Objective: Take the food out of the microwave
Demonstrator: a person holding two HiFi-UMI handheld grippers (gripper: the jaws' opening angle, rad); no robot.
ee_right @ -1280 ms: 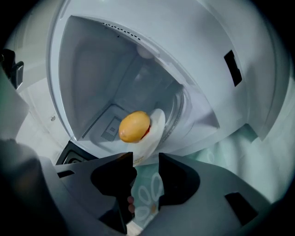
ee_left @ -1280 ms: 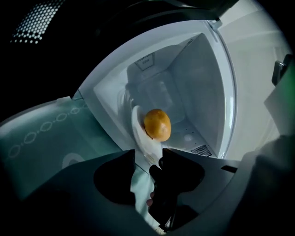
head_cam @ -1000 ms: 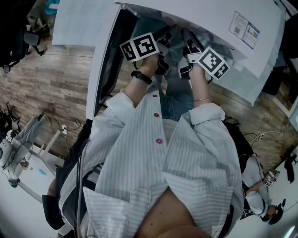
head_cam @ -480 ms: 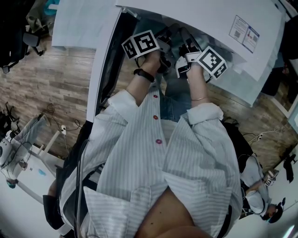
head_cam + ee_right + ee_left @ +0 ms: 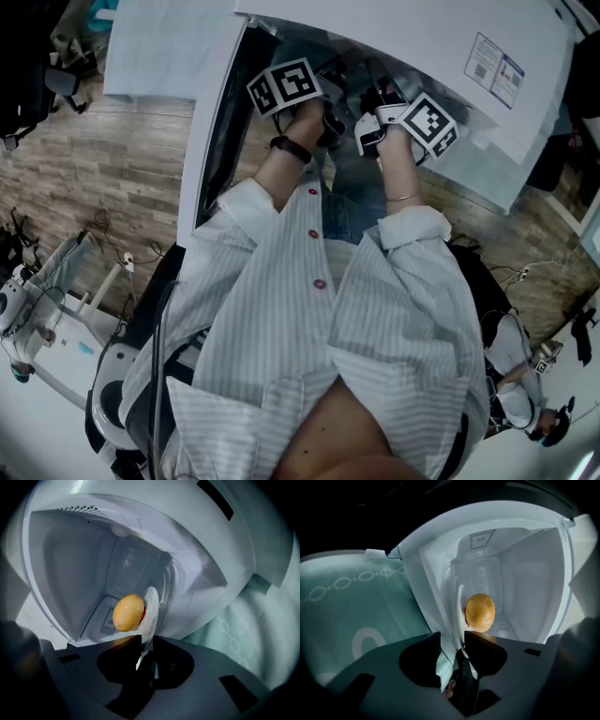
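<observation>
A round orange-yellow piece of food [image 5: 480, 612] [image 5: 128, 612] lies on a white plate [image 5: 458, 606] [image 5: 151, 609] inside the open microwave [image 5: 403, 42]. Both gripper views are rolled, so the plate appears edge-on. My left gripper [image 5: 453, 641] [image 5: 326, 86] has the plate's near rim between its jaws; they have just been closing a little and still stand apart, so it is open. My right gripper [image 5: 146, 644] [image 5: 375, 94] has just been closing and is shut on the plate's rim on the other side. In the head view both sets of fingertips are hidden inside the microwave.
The microwave's white door [image 5: 211, 122] stands swung open at the left of my arms. The white cavity walls [image 5: 525, 573] close in around the plate. A pale green patterned surface [image 5: 351, 602] lies below the microwave. Wood floor [image 5: 94, 159] shows beyond the door.
Both hands have edged slightly deeper into the microwave, and both marker cubes have rolled a little.
</observation>
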